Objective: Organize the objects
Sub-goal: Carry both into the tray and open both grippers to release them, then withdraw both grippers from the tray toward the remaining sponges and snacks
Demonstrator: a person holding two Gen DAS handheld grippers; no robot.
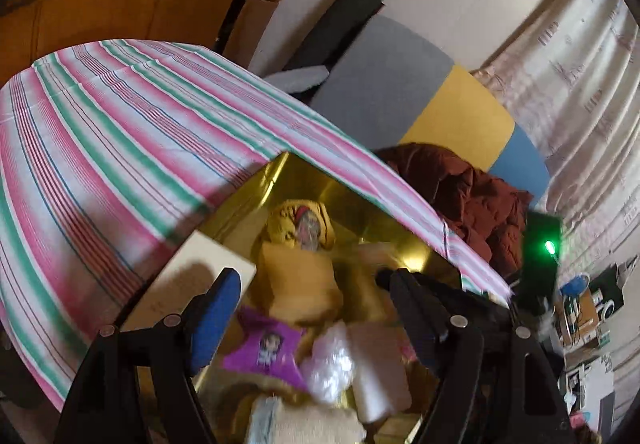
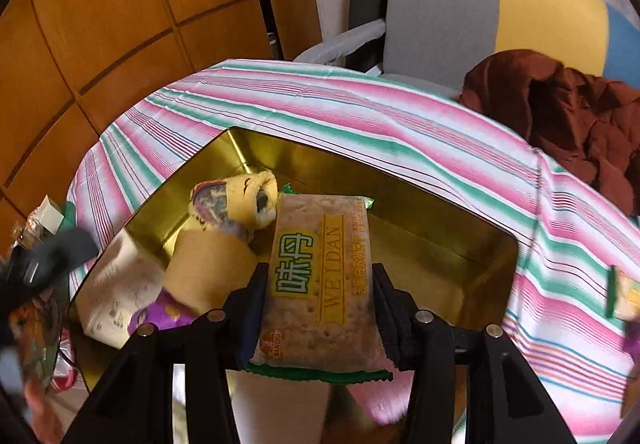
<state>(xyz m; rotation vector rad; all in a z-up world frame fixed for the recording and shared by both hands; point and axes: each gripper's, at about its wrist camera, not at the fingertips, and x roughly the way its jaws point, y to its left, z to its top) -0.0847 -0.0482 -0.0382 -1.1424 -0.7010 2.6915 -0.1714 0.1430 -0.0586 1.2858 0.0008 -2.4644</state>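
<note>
Right claw (image 2: pixel 320 280) grips the cracker packet (image 2: pixel 320 276) over the gold tin (image 2: pixel 460 244); left claw (image 1: pixel 312 296) gapes empty

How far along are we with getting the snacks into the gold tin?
Several items already lie in the gold tin: a purple packet, a yellow roll and a pale box. In hand: the right gripper holds a cracker packet over the tin. The left gripper is open, empty. Left: a green-edged packet on the striped cloth.
</note>
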